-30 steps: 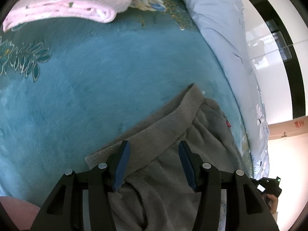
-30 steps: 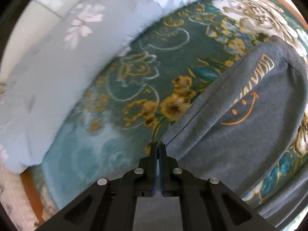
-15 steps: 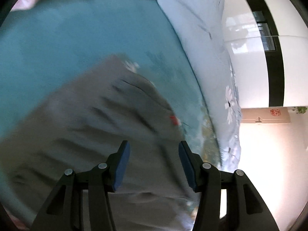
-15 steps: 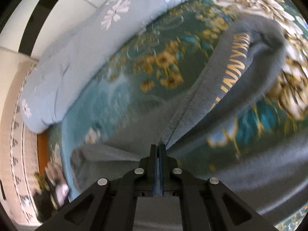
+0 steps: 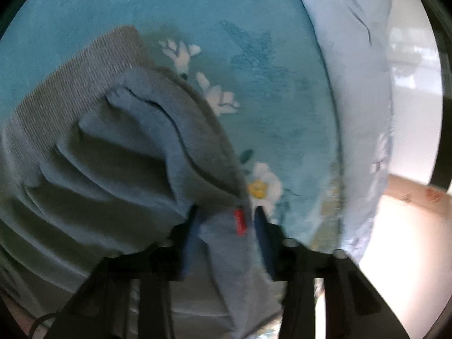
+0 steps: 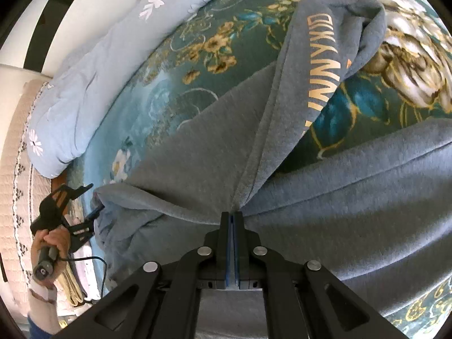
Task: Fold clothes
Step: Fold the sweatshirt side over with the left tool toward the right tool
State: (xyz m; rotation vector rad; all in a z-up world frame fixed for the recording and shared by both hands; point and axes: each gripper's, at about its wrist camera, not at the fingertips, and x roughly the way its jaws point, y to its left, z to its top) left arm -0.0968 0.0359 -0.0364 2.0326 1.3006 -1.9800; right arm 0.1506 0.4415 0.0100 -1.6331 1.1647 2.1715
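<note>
In the left wrist view, grey sweatpants [image 5: 121, 152] fill the left half of the frame, ribbed waistband [image 5: 76, 76] at upper left, bunched in folds. A pinch of that cloth, with a small red tag [image 5: 239, 222] on it, runs down between the blue pads of my left tool [image 5: 227, 233] at lower centre; the pads stand apart with fabric between them, but blur keeps me from telling whether they press it. To the right lies the teal floral blanket [image 5: 282, 99] of the bed, then a pale blue quilt [image 5: 358, 90] along the right edge.

In the right wrist view, my hand [image 6: 52, 241] holds the left tool [image 6: 94, 214] at the far left, at the pants' edge. At lower centre my right tool [image 6: 232, 220] is clamped on a seam of the sweatpants [image 6: 353, 197], which spread up and right, a leg with gold lettering [image 6: 325, 65] at upper right.
</note>
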